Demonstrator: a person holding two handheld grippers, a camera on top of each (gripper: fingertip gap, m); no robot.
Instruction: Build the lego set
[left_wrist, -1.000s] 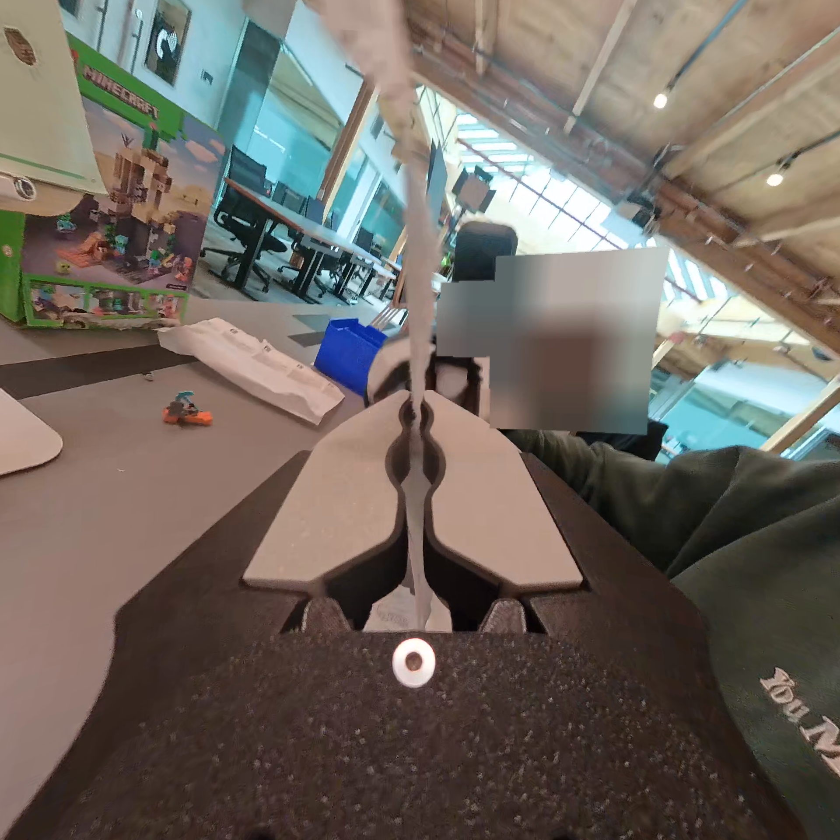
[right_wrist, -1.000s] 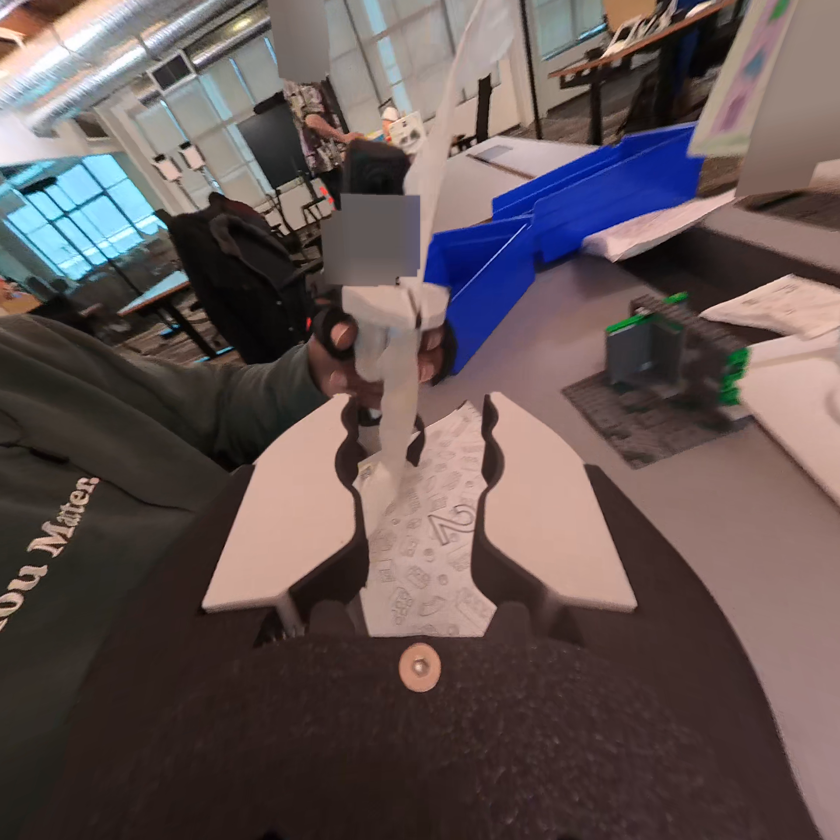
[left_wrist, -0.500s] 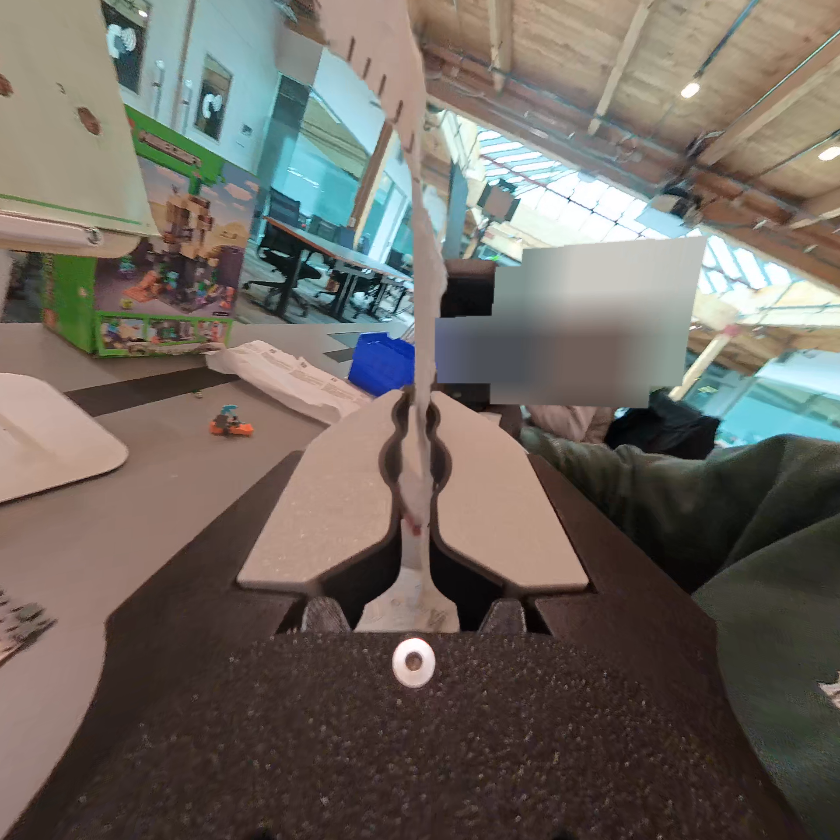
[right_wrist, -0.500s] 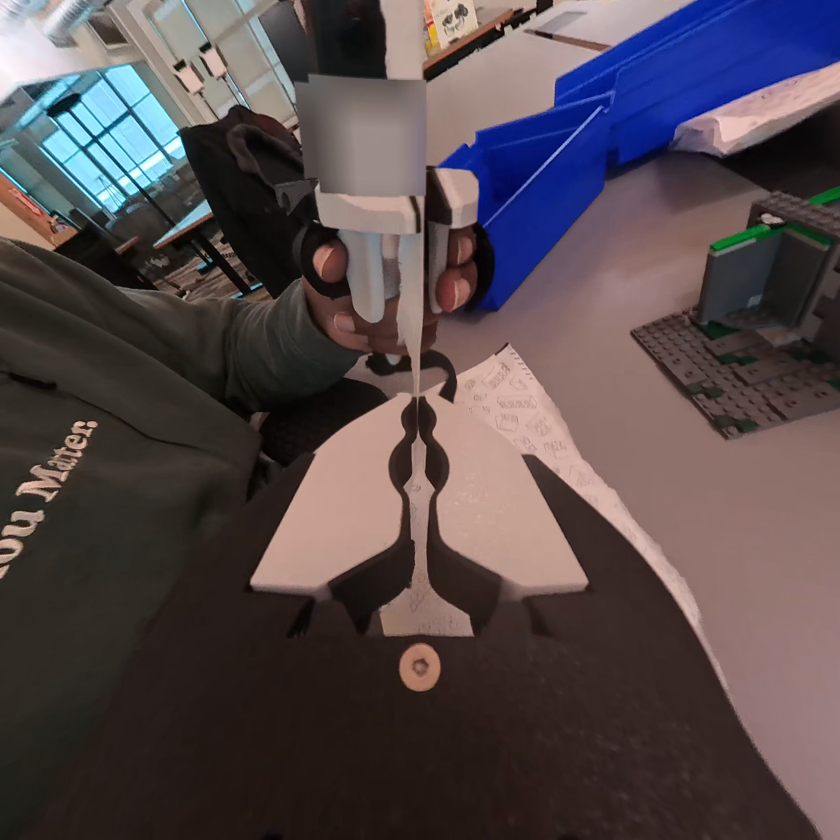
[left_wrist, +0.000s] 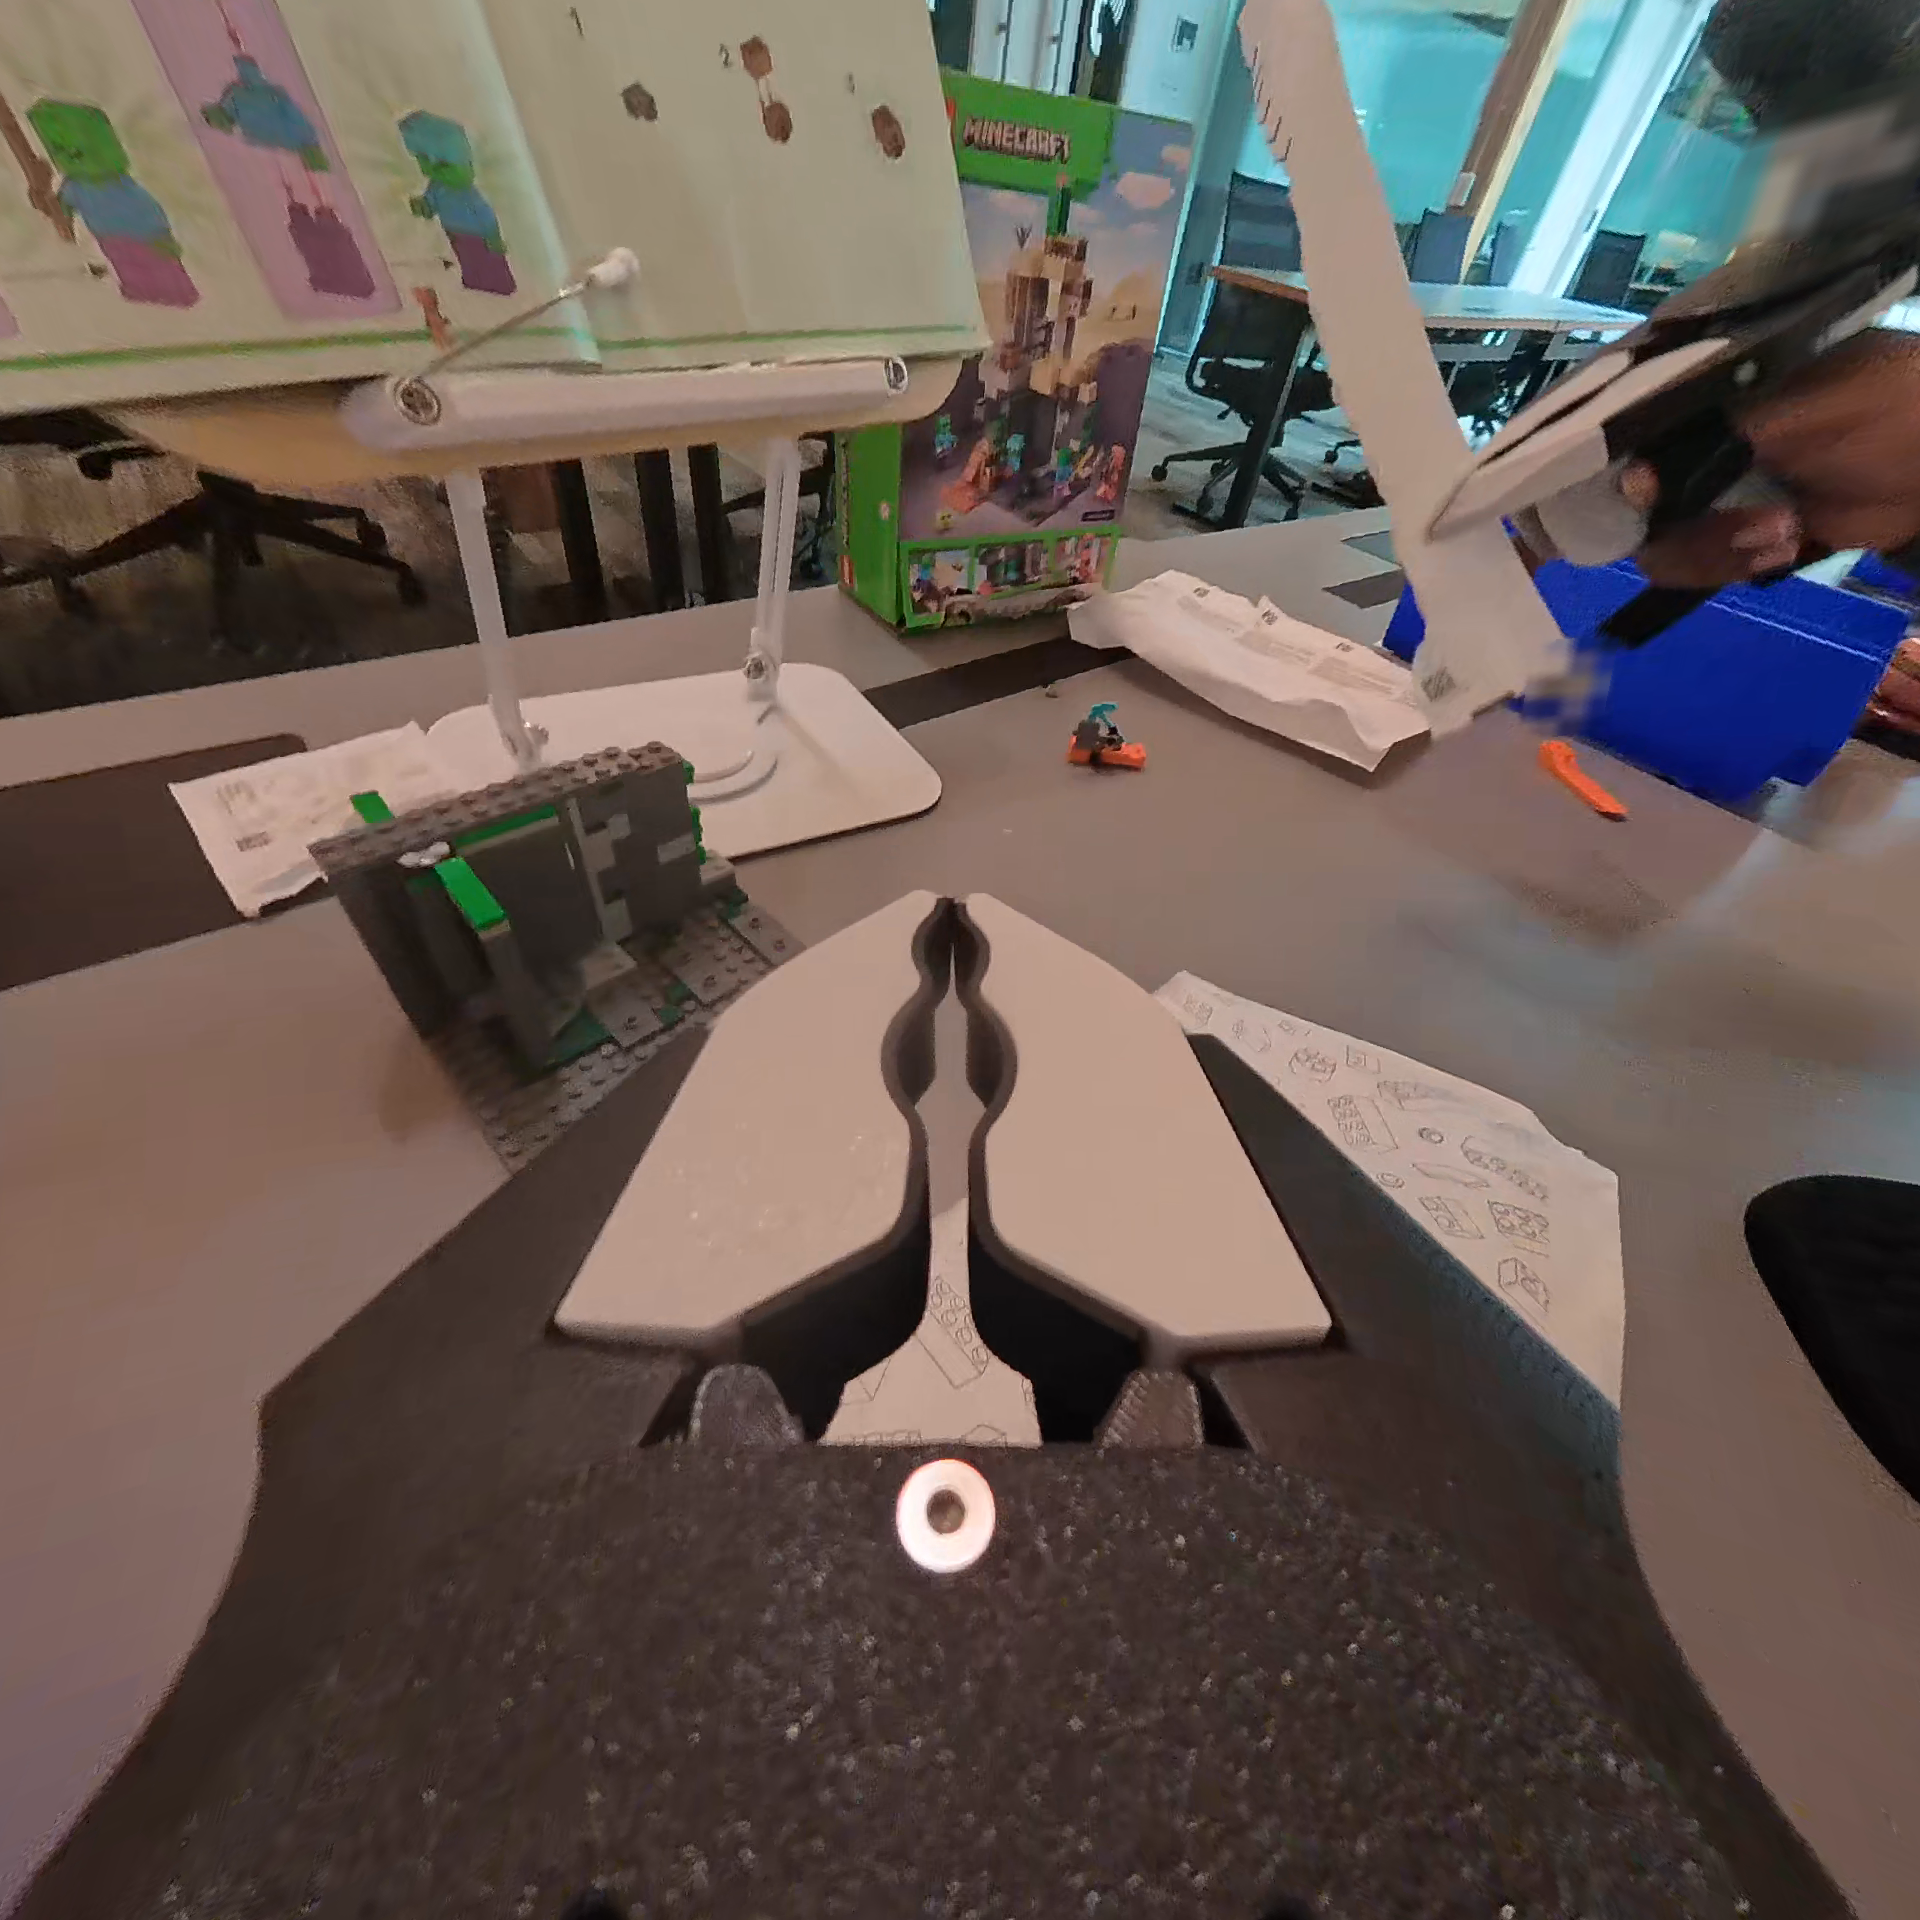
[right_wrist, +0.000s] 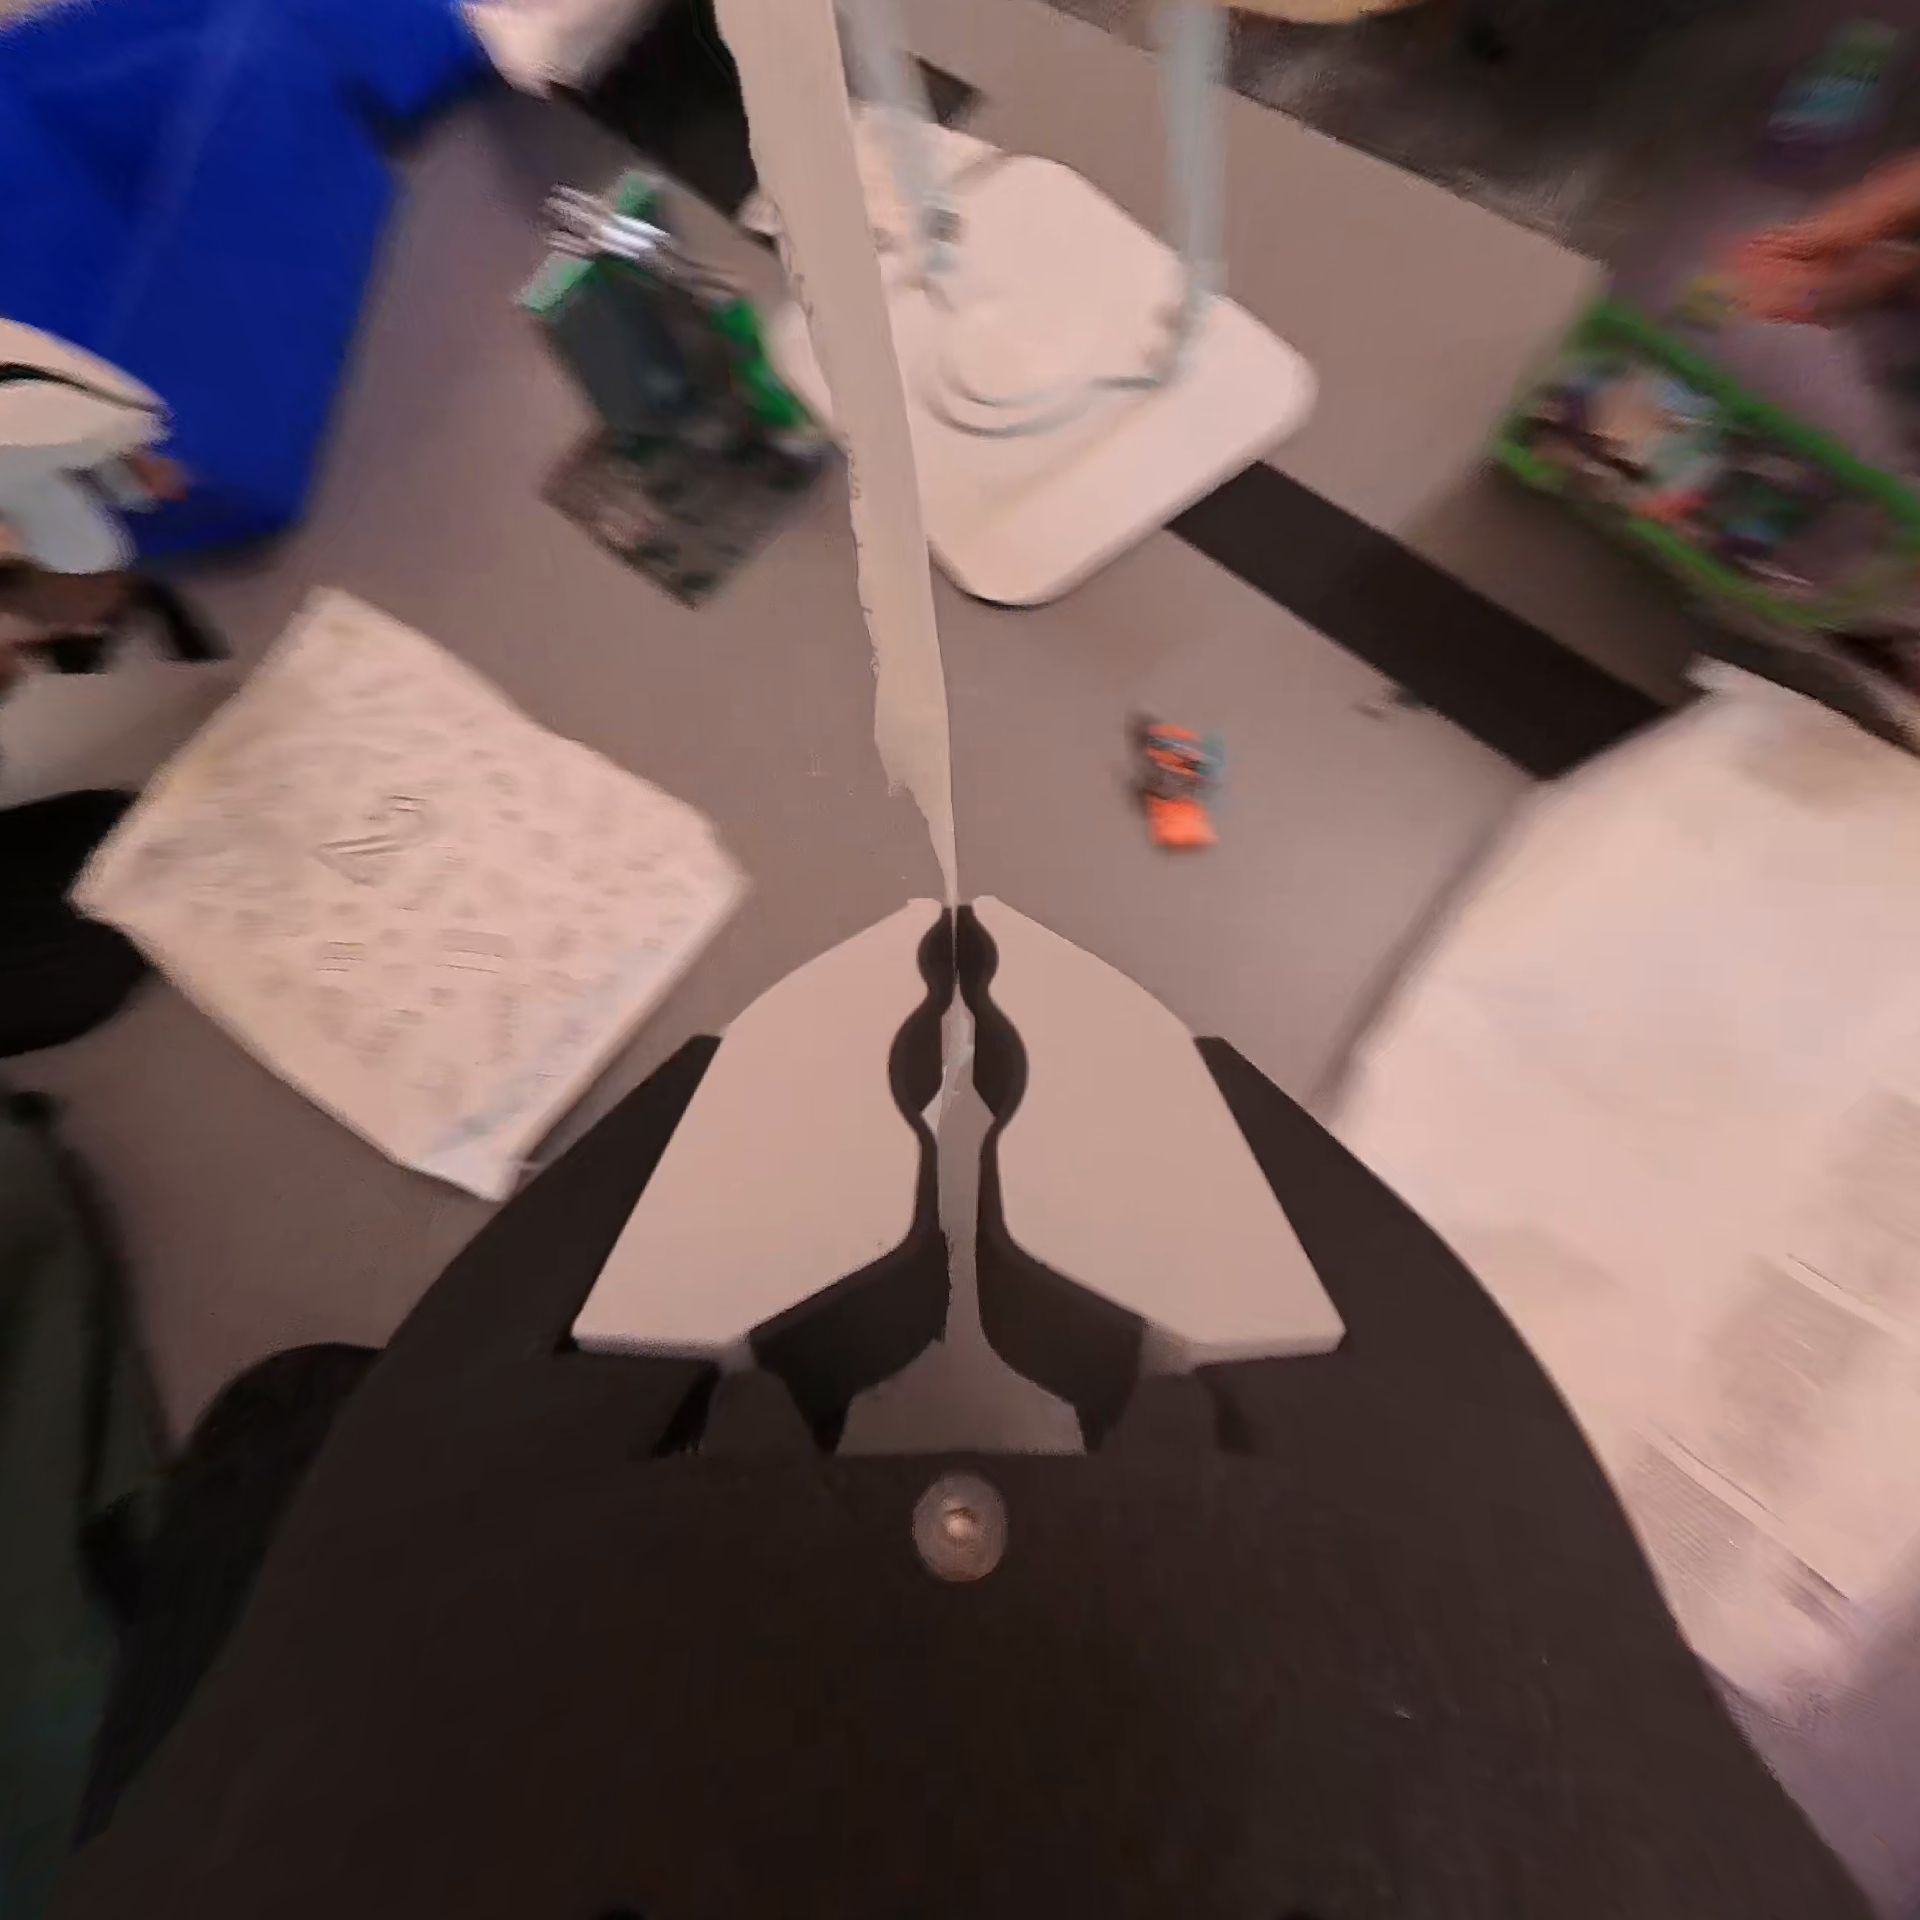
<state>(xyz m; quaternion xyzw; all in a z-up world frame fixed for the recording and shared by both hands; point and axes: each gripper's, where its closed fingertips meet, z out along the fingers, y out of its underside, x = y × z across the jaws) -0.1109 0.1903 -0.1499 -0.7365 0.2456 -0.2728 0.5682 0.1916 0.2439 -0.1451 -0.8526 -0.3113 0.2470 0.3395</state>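
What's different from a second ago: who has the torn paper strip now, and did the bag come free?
The left gripper has let go: it is shut on nothing and now points down at the table. The right gripper alone keeps the torn paper strip pinched. The printed paper bag now lies flat on the table. The grey Lego build is unchanged.

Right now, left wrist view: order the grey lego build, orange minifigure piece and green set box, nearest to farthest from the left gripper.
From the left gripper:
1. Grey lego build, just ahead and to the left, on its baseplate.
2. Orange minifigure piece, farther ahead, slightly right, alone on the table.
3. Green set box, farthest, standing at the table's back edge.
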